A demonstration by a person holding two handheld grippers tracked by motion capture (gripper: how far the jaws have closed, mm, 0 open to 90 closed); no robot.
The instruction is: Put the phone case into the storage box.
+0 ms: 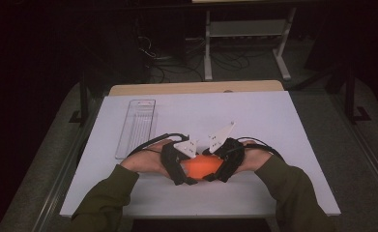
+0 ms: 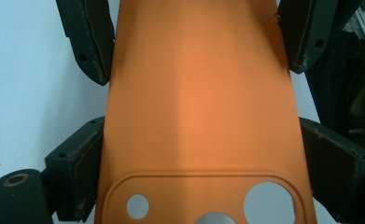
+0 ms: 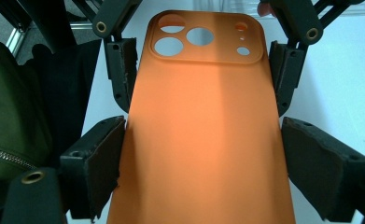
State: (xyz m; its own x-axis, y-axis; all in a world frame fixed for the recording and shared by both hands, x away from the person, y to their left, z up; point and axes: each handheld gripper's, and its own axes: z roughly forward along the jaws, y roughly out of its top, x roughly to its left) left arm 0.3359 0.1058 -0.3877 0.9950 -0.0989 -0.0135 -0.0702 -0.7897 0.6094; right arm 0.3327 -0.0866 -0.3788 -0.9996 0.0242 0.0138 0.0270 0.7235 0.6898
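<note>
An orange phone case (image 1: pixel 202 167) lies just below the middle of the white table (image 1: pixel 273 125), about the six o'clock part of the board, spanning the gap between the two grippers. The left gripper (image 1: pixel 185 170) meets it from nine o'clock and the right gripper (image 1: pixel 216 170) from three o'clock, each held in a hand with a green sleeve (image 1: pixel 102 200).

In the left gripper view the case (image 2: pixel 199 93) runs up between that gripper's own pads (image 2: pixel 84 172), which press on both long edges beside the camera cut-out; the jaws are clamped on the case. The other gripper's pads (image 2: pixel 94 42) sit on the far end at twelve o'clock.

In the right gripper view the case (image 3: pixel 203 130) lies between the near pads (image 3: pixel 103 158), which touch both edges, so this gripper is closed on it too, at a wide spread. The camera cut-out (image 3: pixel 203 39) is at twelve o'clock, flanked by the left gripper's pads (image 3: pixel 122 70).

A clear plastic tray (image 1: pixel 137 126) lies on the table at ten o'clock from the case, well apart.
</note>
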